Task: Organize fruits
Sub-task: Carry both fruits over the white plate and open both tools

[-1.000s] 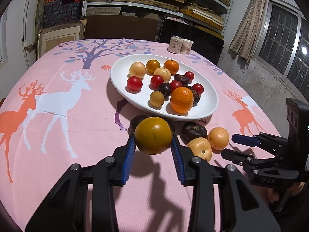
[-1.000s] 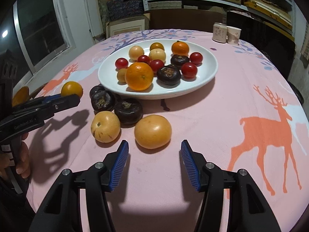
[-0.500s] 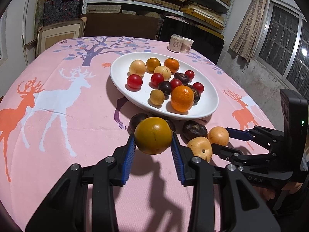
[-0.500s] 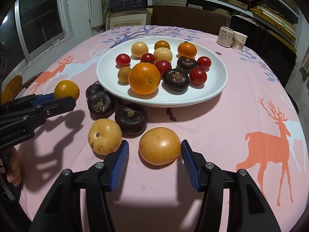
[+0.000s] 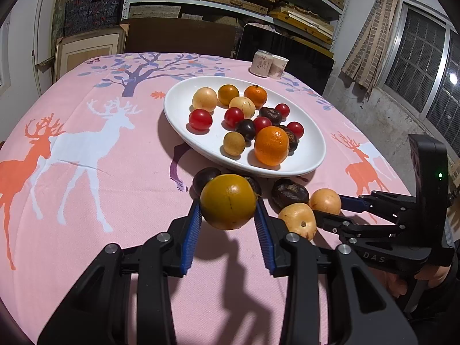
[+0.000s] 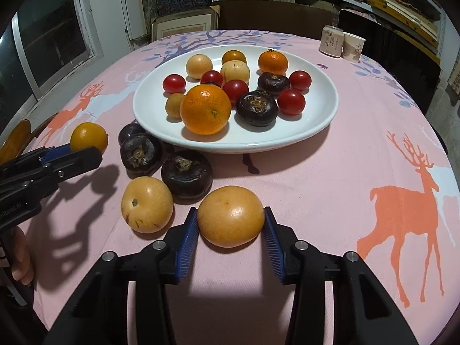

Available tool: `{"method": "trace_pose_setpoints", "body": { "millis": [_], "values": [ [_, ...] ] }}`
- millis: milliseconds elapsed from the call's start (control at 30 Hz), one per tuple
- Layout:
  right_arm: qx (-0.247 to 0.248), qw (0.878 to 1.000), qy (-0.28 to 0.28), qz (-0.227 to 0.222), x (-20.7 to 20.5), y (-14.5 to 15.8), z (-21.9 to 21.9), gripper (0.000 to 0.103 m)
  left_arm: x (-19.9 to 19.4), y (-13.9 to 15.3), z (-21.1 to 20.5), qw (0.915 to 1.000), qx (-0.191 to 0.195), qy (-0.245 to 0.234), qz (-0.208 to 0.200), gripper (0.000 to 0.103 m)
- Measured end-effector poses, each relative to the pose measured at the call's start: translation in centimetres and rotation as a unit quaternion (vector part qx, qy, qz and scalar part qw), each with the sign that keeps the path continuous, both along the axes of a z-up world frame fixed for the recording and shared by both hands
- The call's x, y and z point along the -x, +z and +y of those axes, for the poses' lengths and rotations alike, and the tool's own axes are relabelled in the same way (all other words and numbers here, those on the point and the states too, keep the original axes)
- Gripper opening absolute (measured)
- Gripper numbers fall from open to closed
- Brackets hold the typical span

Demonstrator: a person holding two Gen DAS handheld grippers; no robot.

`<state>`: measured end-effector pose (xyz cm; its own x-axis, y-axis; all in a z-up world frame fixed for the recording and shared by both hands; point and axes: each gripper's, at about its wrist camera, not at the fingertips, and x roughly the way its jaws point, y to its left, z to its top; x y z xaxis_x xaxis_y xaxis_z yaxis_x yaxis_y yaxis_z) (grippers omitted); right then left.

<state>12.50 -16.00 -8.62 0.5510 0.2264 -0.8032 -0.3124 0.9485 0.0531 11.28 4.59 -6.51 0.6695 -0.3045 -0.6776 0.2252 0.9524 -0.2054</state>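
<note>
My left gripper (image 5: 227, 224) is shut on a yellow-green orange (image 5: 228, 205) and holds it above the tablecloth, in front of the white plate (image 5: 310, 161) of fruit. The same orange shows in the right wrist view (image 6: 88, 137). My right gripper (image 6: 231, 231) has its blue pads on both sides of a yellow-orange fruit (image 6: 231, 216) that rests on the cloth; the pads touch or nearly touch it. A pale yellow fruit (image 6: 147, 204) and three dark purple fruits (image 6: 186, 172) lie beside it, before the plate (image 6: 322, 120).
A can (image 6: 331, 41) and a paper cup (image 6: 353, 46) stand at the table's far side. The pink deer tablecloth (image 5: 86, 155) covers a round table. Shelves and a window surround it. The plate holds several tomatoes, oranges and dark fruits.
My right gripper has moved forward around the yellow-orange fruit and its jaws have narrowed onto it. My left gripper keeps holding its orange, almost still.
</note>
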Motion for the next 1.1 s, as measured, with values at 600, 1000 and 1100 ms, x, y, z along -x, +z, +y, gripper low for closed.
{"method": "trace_pose_setpoints", "body": {
  "millis": [600, 1000, 1100],
  "values": [
    [-0.041, 0.999, -0.016, 0.002, 1.6, 0.1, -1.8, 0.045, 0.1, -0.3, 0.0, 1.0000, -0.002, 0.004, 0.001, 0.037],
    [-0.064, 0.998, -0.025, -0.016, 3.5, 1.5, -3.6, 0.045, 1.4, 0.0, -1.0, 0.9996, -0.028, 0.002, -0.008, 0.036],
    [-0.070, 0.997, -0.026, -0.026, 4.0, 2.3, -4.1, 0.045, 2.0, 0.3, -1.1, 0.9997, -0.024, -0.002, -0.010, 0.036]
  ]
}}
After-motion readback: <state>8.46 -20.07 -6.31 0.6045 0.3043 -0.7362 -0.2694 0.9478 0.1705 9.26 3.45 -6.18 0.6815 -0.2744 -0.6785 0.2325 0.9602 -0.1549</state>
